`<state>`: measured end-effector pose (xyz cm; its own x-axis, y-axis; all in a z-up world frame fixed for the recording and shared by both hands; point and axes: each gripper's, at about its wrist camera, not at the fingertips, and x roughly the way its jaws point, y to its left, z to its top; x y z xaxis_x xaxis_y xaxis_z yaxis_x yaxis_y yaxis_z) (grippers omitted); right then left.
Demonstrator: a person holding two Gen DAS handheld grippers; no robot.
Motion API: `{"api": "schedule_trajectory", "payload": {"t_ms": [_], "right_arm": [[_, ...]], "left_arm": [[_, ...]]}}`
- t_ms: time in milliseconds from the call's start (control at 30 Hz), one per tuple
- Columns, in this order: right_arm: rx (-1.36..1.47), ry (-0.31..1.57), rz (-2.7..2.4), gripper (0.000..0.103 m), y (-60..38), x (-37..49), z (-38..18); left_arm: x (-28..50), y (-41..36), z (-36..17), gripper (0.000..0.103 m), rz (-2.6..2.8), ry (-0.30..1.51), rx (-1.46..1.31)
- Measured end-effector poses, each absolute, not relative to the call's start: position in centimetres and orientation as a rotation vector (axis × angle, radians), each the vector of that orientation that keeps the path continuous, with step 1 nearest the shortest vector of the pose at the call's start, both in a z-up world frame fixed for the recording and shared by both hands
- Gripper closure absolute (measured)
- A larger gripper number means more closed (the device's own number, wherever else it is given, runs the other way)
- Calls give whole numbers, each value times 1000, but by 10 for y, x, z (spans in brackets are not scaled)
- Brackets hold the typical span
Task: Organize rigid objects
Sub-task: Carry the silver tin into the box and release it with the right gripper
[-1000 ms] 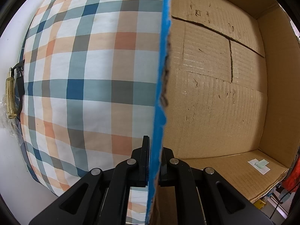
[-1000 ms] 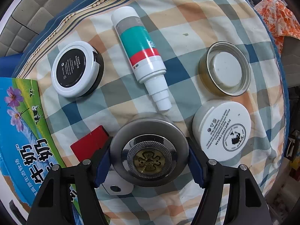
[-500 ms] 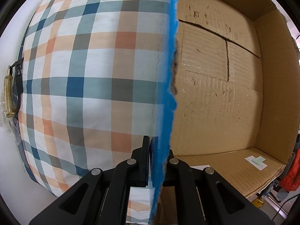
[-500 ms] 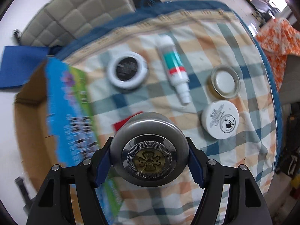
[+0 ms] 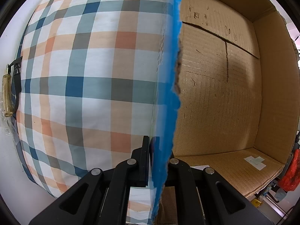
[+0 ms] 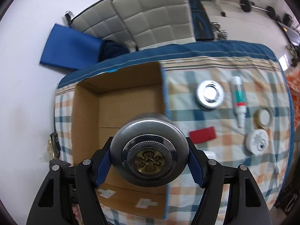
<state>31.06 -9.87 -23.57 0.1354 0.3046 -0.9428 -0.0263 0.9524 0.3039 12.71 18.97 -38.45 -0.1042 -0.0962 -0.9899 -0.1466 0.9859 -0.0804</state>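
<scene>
Above the cardboard box (image 6: 116,108), right hand-held gripper (image 6: 149,161) clamping round metal tin (image 6: 149,150), tin's underside hidden

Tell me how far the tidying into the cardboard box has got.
Done: nothing yet; the cardboard box shows only a bare floor.

In hand: the right tongs grip a round metal tin above the box, while the left tongs pinch its blue-edged wall.

Left on the plaid cloth: a chrome-rimmed tin, a tube, a gold-rimmed lid, a white jar and a red card.
</scene>
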Motion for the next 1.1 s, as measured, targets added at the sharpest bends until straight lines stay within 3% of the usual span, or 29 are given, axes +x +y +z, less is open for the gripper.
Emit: {"api": "schedule_trajectory", "payload": {"t_ms": [933,1067,1100], "right_arm": [[90,1576,301,29,57,362,-356],[78,1606,284,24,60,364,-365],[82,1601,284,16,58,364,-365]], "left_arm": [[133,191,-385,99,38,1681,-200],[131,190,-386,99,38,1679,-193],[131,190,-386,99,37,1680,-197]]}}
